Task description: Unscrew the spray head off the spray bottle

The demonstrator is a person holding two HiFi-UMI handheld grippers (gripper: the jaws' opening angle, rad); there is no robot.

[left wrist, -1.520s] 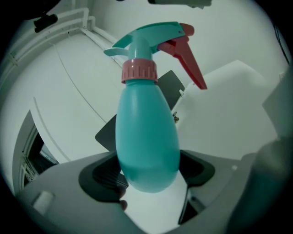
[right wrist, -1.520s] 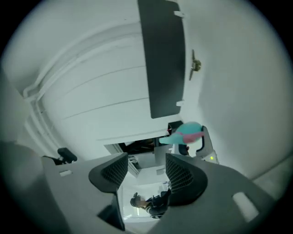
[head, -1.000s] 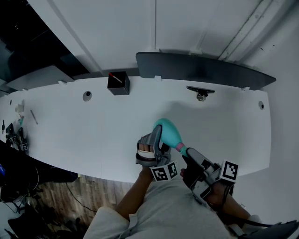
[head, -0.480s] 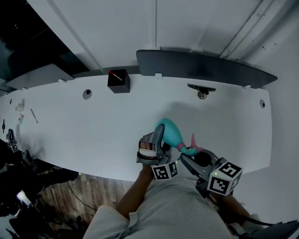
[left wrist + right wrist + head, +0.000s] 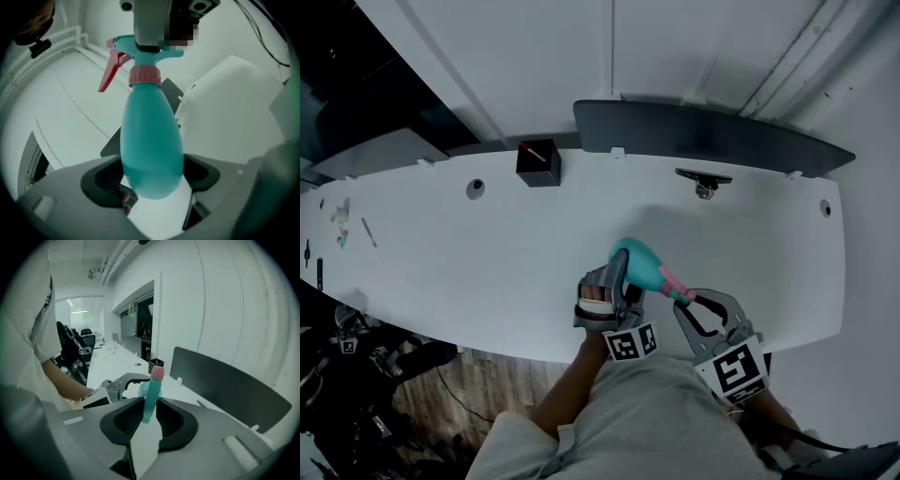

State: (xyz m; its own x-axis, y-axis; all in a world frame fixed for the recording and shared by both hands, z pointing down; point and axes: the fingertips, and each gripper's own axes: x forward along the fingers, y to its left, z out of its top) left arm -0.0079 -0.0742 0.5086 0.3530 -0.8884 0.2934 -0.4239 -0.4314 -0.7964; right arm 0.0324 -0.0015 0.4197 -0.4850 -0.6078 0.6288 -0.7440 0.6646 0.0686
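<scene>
Right gripper (image 5: 150, 411): rolled over since a second ago, jaws just closing, now pinching spray head (image 5: 151, 397) between its pads | left gripper (image 5: 152, 183): clamped round spray bottle (image 5: 151, 140) body, neck pointing away | judgement: fresh regrip taken, next unscrewing twist can start.

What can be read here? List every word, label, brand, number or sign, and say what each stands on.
No readable text anywhere in these views.
Marker cubes: black-and-white square patterns only, no letters or digits.
Spray bottle: plain teal, no label shows.
Dark marks on the person's white shirt, right gripper view: perhaps print, too blurred to read.
</scene>
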